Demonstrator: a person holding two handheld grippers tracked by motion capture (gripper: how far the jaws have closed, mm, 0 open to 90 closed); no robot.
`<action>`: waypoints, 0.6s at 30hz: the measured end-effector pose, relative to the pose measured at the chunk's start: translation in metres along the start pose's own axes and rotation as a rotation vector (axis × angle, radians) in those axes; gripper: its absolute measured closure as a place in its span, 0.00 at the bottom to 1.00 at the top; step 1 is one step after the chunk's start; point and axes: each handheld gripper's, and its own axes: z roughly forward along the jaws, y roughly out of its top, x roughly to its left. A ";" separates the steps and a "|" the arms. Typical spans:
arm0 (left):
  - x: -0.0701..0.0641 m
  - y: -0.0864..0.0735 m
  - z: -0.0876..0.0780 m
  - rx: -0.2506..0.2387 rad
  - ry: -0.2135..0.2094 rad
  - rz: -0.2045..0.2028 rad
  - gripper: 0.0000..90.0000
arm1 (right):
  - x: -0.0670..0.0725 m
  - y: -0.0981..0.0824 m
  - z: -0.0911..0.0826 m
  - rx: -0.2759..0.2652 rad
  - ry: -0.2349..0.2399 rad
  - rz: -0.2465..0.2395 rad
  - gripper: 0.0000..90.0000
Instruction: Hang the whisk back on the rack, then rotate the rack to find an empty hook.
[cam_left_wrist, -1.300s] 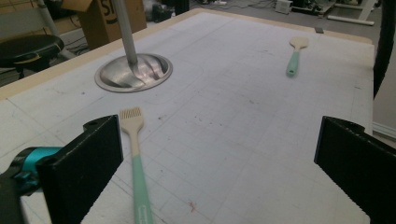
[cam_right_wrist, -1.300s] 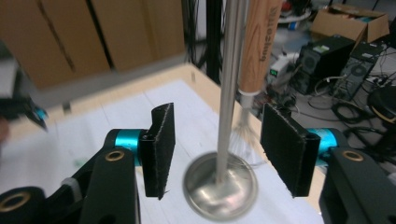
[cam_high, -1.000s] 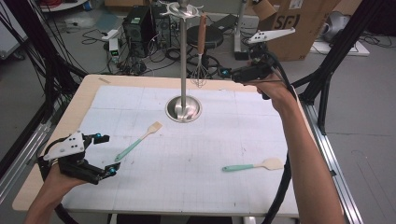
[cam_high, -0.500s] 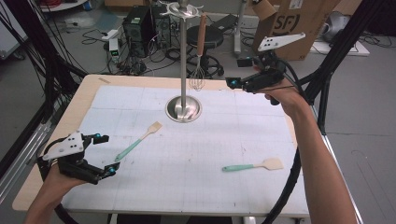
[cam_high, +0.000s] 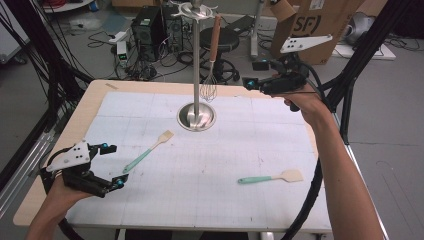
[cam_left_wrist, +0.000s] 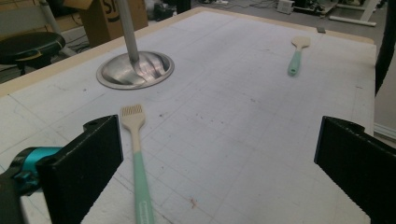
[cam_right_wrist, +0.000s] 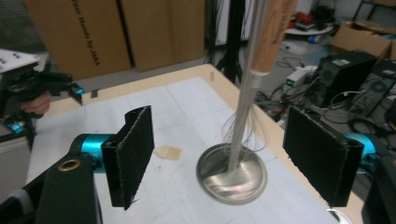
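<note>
A whisk (cam_high: 209, 89) with a wooden handle (cam_right_wrist: 272, 32) hangs from a metal stand (cam_high: 196, 118) at the back of the table. My right gripper (cam_high: 248, 83) is raised to the right of the whisk, apart from it. In the right gripper view the right gripper (cam_right_wrist: 218, 156) is open; its jaws have just been closing with nothing between them, and the whisk hangs farther off. My left gripper (cam_high: 114, 166) stays low at the front left, open. The left gripper (cam_left_wrist: 212, 163) has a teal-handled spatula (cam_left_wrist: 137, 154) lying by its left jaw, untouched.
A second teal-handled spatula (cam_high: 270, 177) lies at the front right of the white mat (cam_high: 200, 190). The stand's round base (cam_left_wrist: 135, 70) sits behind the near spatula. Cardboard boxes (cam_high: 320, 20), computers and cables crowd the floor beyond the table's far edge.
The right gripper has shifted slightly to the right beside the whisk. The left gripper and both spatulas have stayed where they were.
</note>
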 end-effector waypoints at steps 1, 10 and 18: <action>0.000 0.000 0.000 -0.002 0.003 0.004 0.02 | 0.000 0.000 0.000 -0.010 0.000 0.001 0.20; 0.001 0.000 -0.001 -0.005 0.004 0.002 0.02 | -0.002 0.000 -0.003 -0.024 -0.003 0.005 0.05; 0.001 0.000 -0.002 -0.003 0.009 -0.002 0.02 | -0.002 0.007 -0.003 0.004 0.029 -0.002 0.07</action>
